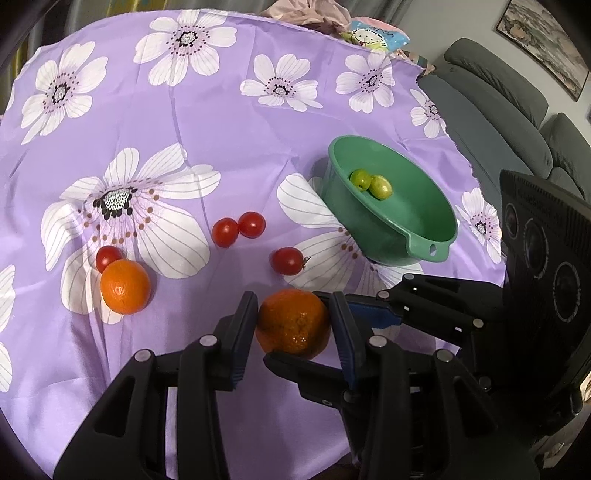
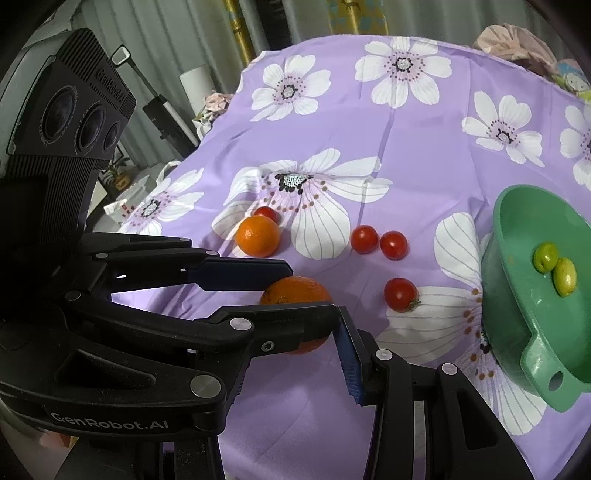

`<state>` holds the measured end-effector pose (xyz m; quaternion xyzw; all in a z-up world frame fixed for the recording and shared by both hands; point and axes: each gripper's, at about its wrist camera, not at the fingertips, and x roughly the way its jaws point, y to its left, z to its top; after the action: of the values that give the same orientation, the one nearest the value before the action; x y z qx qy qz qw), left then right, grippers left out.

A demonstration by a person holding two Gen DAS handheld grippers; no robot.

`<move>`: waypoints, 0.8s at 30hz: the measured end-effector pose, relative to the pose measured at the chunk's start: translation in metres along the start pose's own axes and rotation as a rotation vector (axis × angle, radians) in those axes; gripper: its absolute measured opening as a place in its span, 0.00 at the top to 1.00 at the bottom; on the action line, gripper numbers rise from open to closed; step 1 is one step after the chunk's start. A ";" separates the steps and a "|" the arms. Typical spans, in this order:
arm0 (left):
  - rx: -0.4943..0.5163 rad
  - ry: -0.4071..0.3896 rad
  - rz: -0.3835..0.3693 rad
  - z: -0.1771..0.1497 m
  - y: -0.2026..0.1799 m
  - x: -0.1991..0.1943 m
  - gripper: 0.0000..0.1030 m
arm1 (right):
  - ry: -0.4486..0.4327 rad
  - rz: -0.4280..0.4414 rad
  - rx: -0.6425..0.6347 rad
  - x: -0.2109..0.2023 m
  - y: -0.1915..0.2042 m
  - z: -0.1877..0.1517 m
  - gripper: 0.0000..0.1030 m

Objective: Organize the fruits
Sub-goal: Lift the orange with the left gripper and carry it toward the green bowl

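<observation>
My left gripper [image 1: 293, 325] has its two fingers around a dark orange [image 1: 293, 321] on the purple flowered cloth; the pads touch its sides. In the right wrist view the left gripper [image 2: 295, 291] comes in from the left around that orange [image 2: 295, 291]. A second orange [image 1: 125, 281] lies to the left, touching a cherry tomato [image 1: 108, 257]. Three more cherry tomatoes [image 1: 238, 228] [image 1: 287, 260] lie in the middle. A green bowl [image 1: 432, 243] holds two green fruits [image 1: 371, 182]. My right gripper's own right finger [image 2: 349, 365] shows; its left finger is hidden behind the left gripper.
The cloth-covered table [image 1: 221, 110] ends at the right, where a grey sofa [image 1: 498, 110] stands. A crumpled pink cloth and a cartoon-printed packet [image 1: 373, 33] lie at the far edge. The bowl [image 2: 535, 332] is tilted, handle towards me.
</observation>
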<state>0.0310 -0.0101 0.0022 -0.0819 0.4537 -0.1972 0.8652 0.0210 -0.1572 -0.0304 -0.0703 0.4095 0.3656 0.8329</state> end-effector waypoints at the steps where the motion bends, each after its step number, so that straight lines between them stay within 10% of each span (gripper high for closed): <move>1: 0.004 -0.003 0.002 0.001 -0.002 -0.001 0.62 | -0.005 -0.001 -0.001 -0.002 0.000 0.000 0.56; 24: 0.110 -0.043 0.024 0.023 -0.035 -0.005 0.61 | -0.113 -0.024 0.012 -0.034 -0.015 0.004 0.56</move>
<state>0.0375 -0.0407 0.0308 -0.0330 0.4244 -0.2095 0.8803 0.0201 -0.1854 -0.0061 -0.0495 0.3630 0.3567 0.8594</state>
